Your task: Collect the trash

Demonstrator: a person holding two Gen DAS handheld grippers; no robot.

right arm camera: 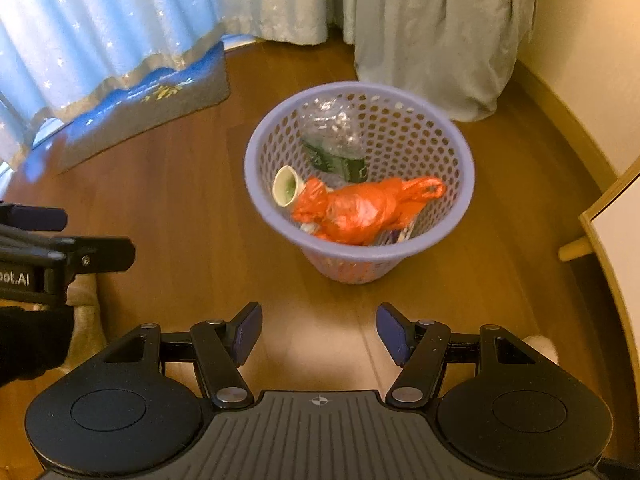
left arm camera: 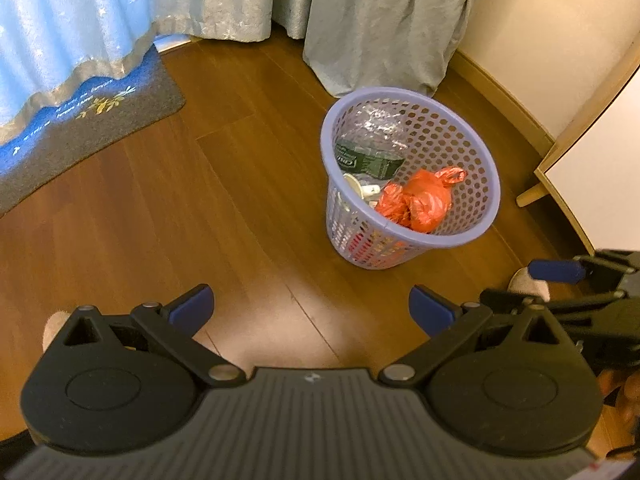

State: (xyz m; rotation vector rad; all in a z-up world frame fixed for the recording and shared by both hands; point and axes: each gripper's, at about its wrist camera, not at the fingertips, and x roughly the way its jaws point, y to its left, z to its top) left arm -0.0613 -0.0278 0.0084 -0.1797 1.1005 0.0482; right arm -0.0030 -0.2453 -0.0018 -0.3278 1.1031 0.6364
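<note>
Left gripper (left arm camera: 311, 309) hangs with jaws spread and empty above the wood floor (left arm camera: 240, 208); the lavender mesh wastebasket (left arm camera: 408, 120) stands farther off to the right, holding an orange plastic bag (left arm camera: 420, 200).

Right gripper (right arm camera: 319, 334), likewise released, faces that wastebasket (right arm camera: 264, 184), with a crushed bottle (right arm camera: 336, 140) inside.

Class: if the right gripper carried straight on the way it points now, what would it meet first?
Probably the bare wooden floor just short of the purple basket; the open right gripper holds nothing. Depth is uncertain.
</note>
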